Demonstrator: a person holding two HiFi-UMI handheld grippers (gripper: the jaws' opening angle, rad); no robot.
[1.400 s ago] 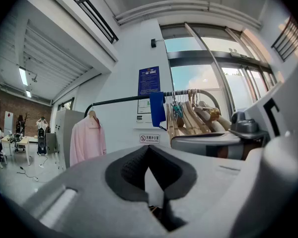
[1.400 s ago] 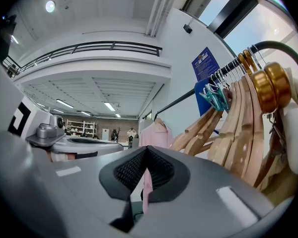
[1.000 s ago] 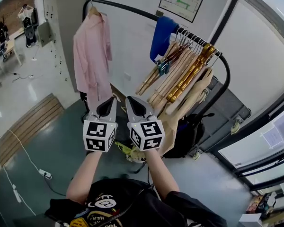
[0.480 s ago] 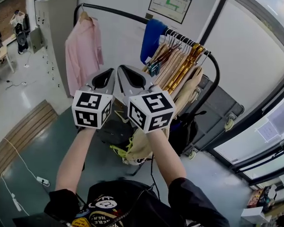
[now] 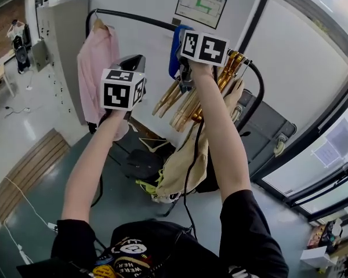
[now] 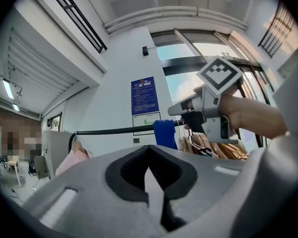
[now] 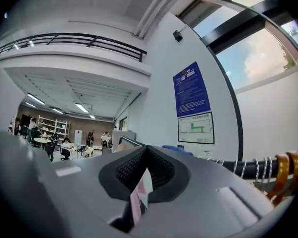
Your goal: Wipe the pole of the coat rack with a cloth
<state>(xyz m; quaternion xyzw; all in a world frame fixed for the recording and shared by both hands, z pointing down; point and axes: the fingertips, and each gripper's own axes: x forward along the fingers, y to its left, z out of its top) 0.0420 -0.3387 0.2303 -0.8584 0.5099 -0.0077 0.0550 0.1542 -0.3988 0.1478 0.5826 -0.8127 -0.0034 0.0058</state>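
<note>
The coat rack's black pole runs from upper left to right, then bends down. A blue cloth hangs over it beside the hangers. My right gripper is raised to the pole right next to the cloth, its tips hidden behind its marker cube. In the left gripper view, the right gripper points at the blue cloth on the pole. My left gripper is lower and to the left, in front of the pole. Both pairs of jaws are shut with nothing between them.
A pink shirt hangs at the pole's left end. Several wooden hangers crowd its right part, with a beige garment below. A black bag lies on the floor. A poster is on the wall.
Both grippers have risen. The right one went up furthest and now sits at the pole by the blue cloth. The left one climbed partway.
</note>
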